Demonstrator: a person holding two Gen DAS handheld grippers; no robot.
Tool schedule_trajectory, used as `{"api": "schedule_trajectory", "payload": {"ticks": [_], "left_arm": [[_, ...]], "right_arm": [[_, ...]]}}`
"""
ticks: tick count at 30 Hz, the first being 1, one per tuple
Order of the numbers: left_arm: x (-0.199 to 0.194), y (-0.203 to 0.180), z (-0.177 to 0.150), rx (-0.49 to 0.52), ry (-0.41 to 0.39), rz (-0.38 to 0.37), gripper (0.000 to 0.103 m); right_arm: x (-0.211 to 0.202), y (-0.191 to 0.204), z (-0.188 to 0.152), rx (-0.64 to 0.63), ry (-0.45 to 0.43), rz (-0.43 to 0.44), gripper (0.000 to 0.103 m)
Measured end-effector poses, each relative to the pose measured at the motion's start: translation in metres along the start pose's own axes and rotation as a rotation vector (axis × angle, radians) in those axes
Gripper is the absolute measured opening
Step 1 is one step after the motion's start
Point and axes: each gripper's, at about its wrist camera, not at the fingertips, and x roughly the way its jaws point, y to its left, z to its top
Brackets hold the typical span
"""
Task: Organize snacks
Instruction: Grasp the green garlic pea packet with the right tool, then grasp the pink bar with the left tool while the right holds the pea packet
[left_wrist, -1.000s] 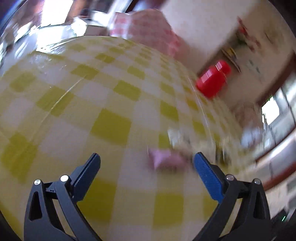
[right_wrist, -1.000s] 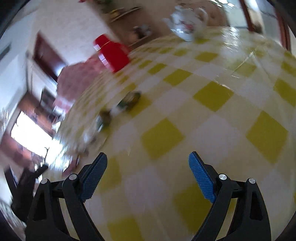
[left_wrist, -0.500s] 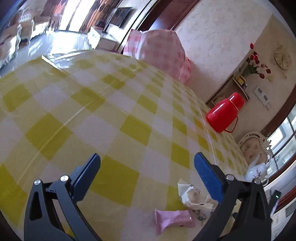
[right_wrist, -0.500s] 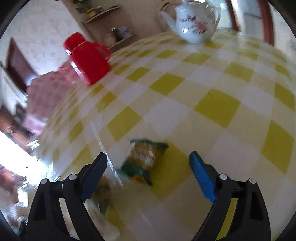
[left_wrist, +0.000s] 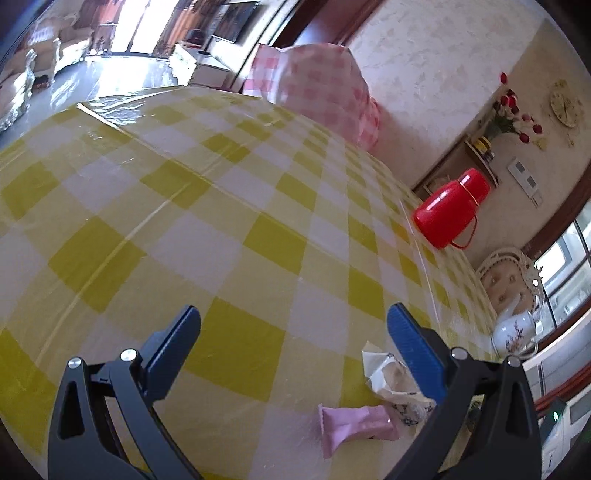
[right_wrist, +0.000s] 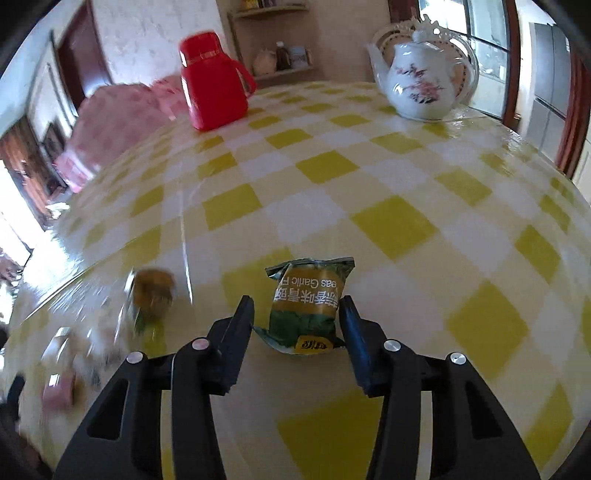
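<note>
Yellow-checked tablecloth (right_wrist: 388, 221): green snack packet (right_wrist: 306, 306) at lower centre sits between the right gripper's (right_wrist: 297, 308) closing fingers, seemingly touching; left gripper (left_wrist: 293, 319) gapes wide.

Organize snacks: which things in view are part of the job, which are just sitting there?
Job:
- green snack bag, between the right gripper fingers
- pink snack packet
- white wrapper
- blurred snack bag

Just there:
- red jug
- teapot
- checked tablecloth
</note>
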Motion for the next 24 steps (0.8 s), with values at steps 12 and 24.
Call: {"api": "schedule_trajectory", "payload": {"ticks": [12, 24], "left_arm": [[0.000, -0.053, -0.025, 0.457, 0.174, -0.033, 0.101], [0.024, -0.076, -0.081, 0.839, 0.313, -0.015, 0.101]], "right_arm": [[-0.068, -0.022, -0.065, 0.070, 0.019, 0.168, 0.047], [-0.078, -0.018, -0.066, 0.096, 0.026, 0.219, 0.047]]}}
